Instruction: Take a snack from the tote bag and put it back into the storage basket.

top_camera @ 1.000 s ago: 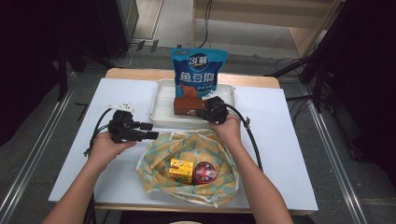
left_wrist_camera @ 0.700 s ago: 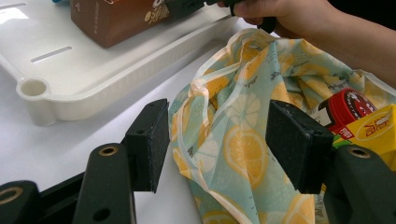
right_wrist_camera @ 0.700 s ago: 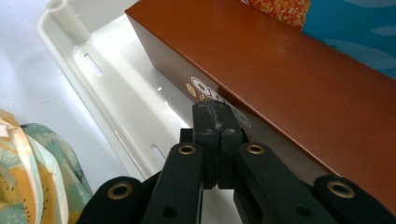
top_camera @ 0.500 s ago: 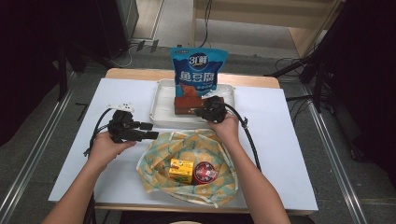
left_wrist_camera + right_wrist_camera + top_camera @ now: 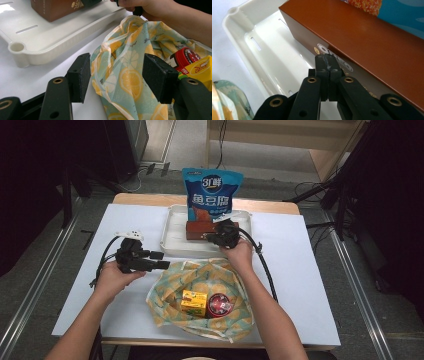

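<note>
Table: a rectangular table covered with a white sheet [image 5: 300,270] is seen; a light wooden edge [image 5: 145,199] is exposed along its far side.
Floor: grey carpet-like flooring [image 5: 45,270] is observed on both sides; two pale metal rails [image 5: 30,307] are laid along it at the left.
Furniture: a pale wooden shelf unit [image 5: 280,140] is placed beyond the table.
Surroundings: dark equipment stands [image 5: 350,190] and black cables [image 5: 145,170] are noted on the floor.
Light: even overhead illumination is recorded; the outer corners are left in shadow.

Left gripper [image 5: 161,261] jaws wide apart, right gripper [image 5: 210,236] jaws pressed together, forearms extended forward
</note>
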Demonstrator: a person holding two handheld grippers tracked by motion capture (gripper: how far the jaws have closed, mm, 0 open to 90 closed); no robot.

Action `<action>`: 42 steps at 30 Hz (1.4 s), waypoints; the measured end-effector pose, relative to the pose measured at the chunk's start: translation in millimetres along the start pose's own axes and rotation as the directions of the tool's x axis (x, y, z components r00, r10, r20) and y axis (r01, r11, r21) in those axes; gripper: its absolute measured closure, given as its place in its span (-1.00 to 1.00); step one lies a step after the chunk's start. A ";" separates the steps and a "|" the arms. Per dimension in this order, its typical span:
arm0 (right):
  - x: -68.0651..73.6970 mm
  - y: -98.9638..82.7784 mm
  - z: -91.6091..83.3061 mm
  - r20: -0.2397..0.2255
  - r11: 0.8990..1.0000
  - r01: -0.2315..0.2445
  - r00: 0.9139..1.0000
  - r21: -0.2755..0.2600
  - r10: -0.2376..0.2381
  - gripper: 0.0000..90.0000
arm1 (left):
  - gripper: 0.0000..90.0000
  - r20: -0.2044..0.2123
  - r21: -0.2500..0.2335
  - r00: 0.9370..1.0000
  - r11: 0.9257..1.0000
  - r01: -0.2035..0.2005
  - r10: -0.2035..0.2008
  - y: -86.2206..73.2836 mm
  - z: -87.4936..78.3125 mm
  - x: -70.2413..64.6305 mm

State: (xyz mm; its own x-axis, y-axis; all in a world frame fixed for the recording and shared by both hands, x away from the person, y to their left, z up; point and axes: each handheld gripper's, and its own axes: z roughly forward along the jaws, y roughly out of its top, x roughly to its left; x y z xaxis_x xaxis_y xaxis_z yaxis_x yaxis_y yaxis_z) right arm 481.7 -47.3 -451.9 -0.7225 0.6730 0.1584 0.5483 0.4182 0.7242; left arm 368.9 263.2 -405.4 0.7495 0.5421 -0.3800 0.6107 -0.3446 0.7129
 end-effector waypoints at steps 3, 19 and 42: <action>-1.7 1.1 0.5 0.003 1.000 -0.009 1.000 -0.002 0.009 1.00 | -0.11 0.000 0.001 1.000 1.000 0.000 0.000 0.0 0.0 -0.1; -6.9 9.0 12.9 0.004 1.000 -0.031 1.000 0.000 0.031 1.00 | -0.11 0.003 0.000 1.000 1.000 -0.003 0.003 0.0 0.2 -0.4; 3.3 9.8 -19.6 -0.066 1.000 -0.004 0.998 -0.030 0.002 0.82 | -0.09 0.007 -0.005 1.000 1.000 -0.022 0.022 1.1 0.1 -5.1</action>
State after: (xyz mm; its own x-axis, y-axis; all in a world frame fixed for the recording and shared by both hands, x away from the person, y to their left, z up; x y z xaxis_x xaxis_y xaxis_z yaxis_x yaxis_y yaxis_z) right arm 476.5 -52.9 -431.1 -0.7479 0.6318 0.2037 0.5379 0.3969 0.7438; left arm 365.8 260.0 -402.8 0.7645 0.5293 -0.3679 0.5926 -0.3526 0.7242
